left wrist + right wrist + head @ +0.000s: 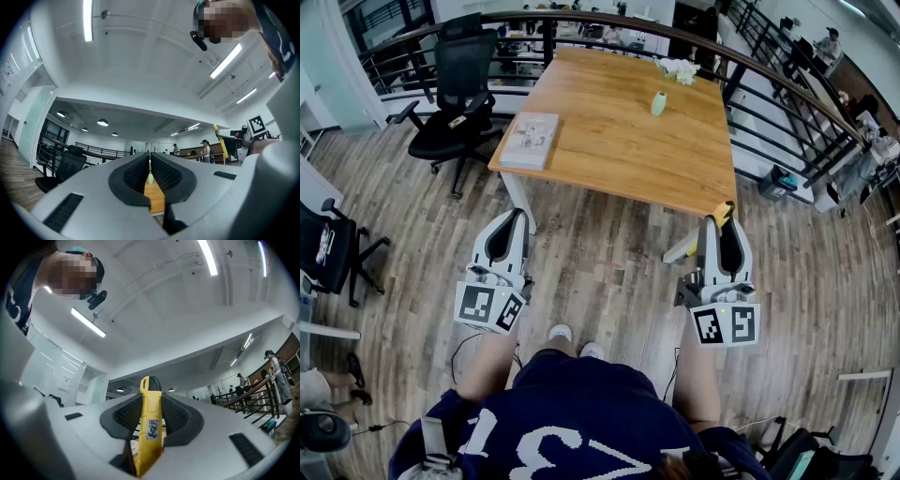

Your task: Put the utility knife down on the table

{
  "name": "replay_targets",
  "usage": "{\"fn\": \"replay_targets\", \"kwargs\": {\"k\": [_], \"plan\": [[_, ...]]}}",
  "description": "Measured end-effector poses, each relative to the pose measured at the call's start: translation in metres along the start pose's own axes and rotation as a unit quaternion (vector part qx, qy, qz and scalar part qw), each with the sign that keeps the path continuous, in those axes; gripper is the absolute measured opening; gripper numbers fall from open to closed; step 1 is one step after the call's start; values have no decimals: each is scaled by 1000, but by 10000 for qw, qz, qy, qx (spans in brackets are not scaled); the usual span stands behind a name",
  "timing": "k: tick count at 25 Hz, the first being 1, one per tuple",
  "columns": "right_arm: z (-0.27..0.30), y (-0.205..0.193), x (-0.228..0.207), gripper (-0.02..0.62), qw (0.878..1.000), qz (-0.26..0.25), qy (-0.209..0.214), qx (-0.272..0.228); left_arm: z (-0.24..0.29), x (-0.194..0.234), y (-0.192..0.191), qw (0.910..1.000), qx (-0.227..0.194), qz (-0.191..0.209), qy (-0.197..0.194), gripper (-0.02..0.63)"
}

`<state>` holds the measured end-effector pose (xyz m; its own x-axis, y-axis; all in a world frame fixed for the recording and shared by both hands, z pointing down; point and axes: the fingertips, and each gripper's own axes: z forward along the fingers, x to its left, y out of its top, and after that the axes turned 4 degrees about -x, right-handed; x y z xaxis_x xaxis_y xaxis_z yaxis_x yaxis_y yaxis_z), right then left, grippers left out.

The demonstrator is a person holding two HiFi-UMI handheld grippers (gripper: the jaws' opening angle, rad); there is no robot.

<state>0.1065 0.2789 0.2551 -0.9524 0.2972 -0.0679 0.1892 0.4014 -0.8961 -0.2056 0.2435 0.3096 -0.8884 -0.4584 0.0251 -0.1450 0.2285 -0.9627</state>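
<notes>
my right gripper [719, 227] [151, 412] sits just short of the near edge of the rectangular light wooden table [619, 141]. its pads pinch the yellow plastic utility knife [724, 213] [151, 423], which pokes out past the jaws toward that table. my left gripper [514, 231] [150, 169], also short of that edge, has its jaws pressed together, empty.

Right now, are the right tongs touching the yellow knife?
Touching. The right gripper view shows the right tongs clamped against both sides of the yellow utility knife, with no gap.
</notes>
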Motion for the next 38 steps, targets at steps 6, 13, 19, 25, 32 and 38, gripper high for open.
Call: {"fn": "replay_targets", "kwargs": {"k": [6,13,19,25,32,38], "plan": [[-6,-2,-1,138,10000,-14,47,38,1,-14,-1,10000,-23,13,-63,23],[-11,-6,-8,140,9997,210,70,45,-1,-22,-7,10000,49,31,-30,23],[3,-13,-16,140,9994,331,134,40,13,-24,-13,9999,118,90,-37,23],[39,-36,-27,140,9991,365,190,139,53,-7,-28,9999,146,30,-68,23],[121,-67,-53,140,9992,293,196,183,139,35,-51,9997,151,-83,-151,23],[204,-96,-70,140,9992,355,130,138,223,76,-63,9992,92,-128,-378,23]]}}
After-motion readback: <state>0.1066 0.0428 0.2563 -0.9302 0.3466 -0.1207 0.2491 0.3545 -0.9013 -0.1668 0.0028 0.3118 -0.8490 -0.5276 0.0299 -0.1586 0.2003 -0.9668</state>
